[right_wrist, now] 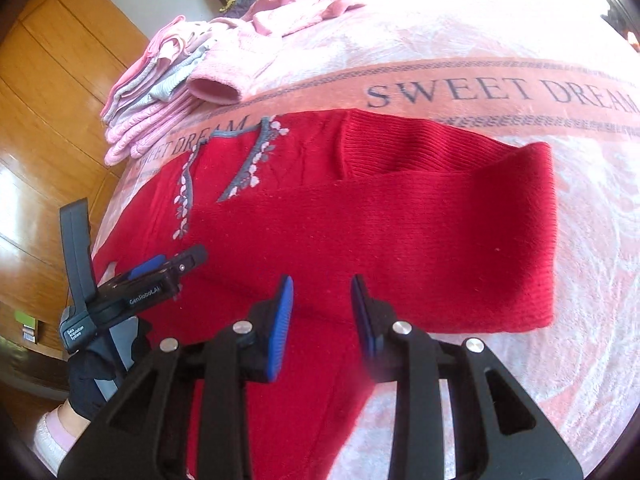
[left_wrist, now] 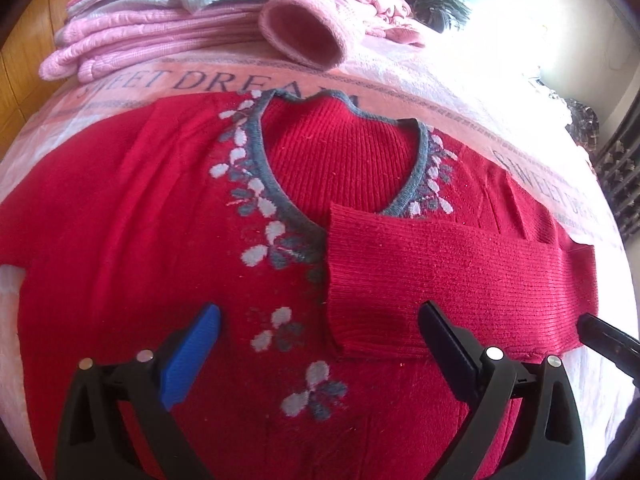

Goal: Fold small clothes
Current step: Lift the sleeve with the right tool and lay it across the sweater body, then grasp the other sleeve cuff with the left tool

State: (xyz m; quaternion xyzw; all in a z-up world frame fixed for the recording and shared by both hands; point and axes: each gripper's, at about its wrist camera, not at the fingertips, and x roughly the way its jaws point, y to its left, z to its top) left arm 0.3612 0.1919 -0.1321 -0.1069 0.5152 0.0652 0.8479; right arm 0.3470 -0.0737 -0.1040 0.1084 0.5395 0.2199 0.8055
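Left wrist view: red sweater (left_wrist: 160, 208) has one sleeve (left_wrist: 440, 272) folded across its chest; the other probably isn't. Both grippers, left (left_wrist: 320, 344) and right (right_wrist: 322, 312), gape empty above it.

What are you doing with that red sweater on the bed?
A person is folding a red sweater with a gripper in each hand. It lies flat on a pink blanket, one sleeve already folded across the chest. The left gripper and right gripper both hover open over it, gripping nothing. Folded pink clothes are stacked behind.
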